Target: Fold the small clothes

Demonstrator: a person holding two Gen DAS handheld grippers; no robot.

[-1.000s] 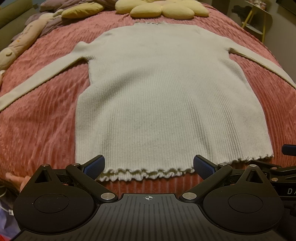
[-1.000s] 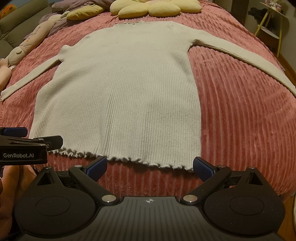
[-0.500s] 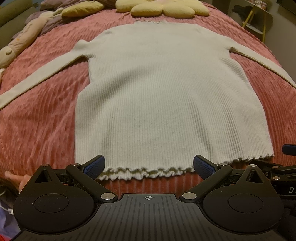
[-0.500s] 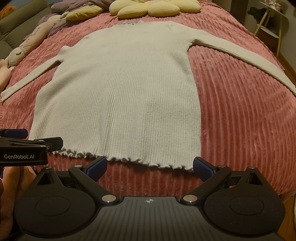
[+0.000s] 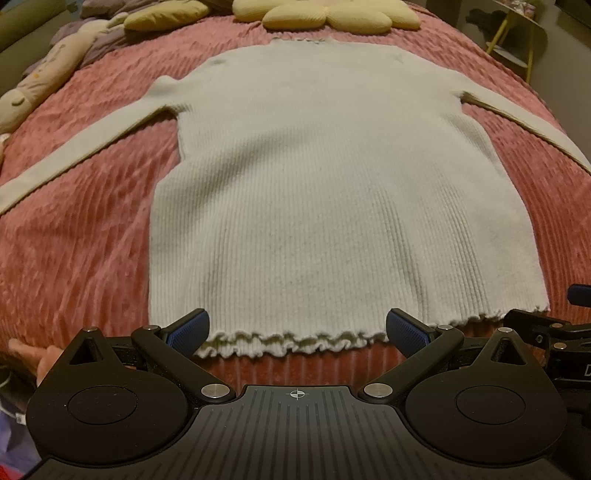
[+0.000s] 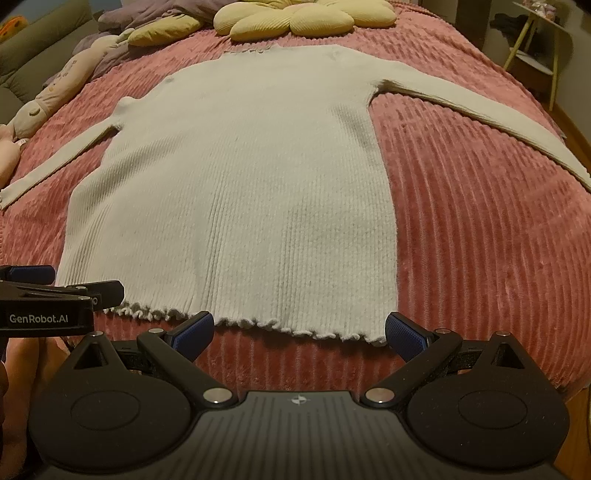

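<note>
Sweater (image 5: 332, 206) lies flat on the bed (image 5: 74, 229), spread full length, ribbed cream knit on a pink corded cover. Hem (image 5: 288, 341) is the landmark: a frilled edge at the near end of the bed. Neck opening sits at the far end from the hem, just short of a yellow flower-shaped cushion (image 5: 325, 14). Both sleeves run out sideways from the shoulders, one off each flank of the body, not yet brought in.

Progress, as judged: laying-out looks finished; no fold is visible anywhere. No crease, no doubled layer, sleeves unfolded. All of the folding appears to remain: sleeves in, then body over.

Left gripper (image 5: 297, 326) hovers just short of the hem, toward its left half, jaws spread wide, nothing between them. The blue pads (image 5: 188, 326) sit about level with the frill; contact with the cloth cannot be told.

Right gripper (image 6: 299, 330) is likewise just short of the hem, toward its right corner, jaws spread wide and empty. Its right pad lies close beside that corner.

Both point along the garment toward the neck, side by side, held low over the near edge of the bed. Soft toys (image 6: 44, 107) lie far from the hem, along the left edge of the bed.
</note>
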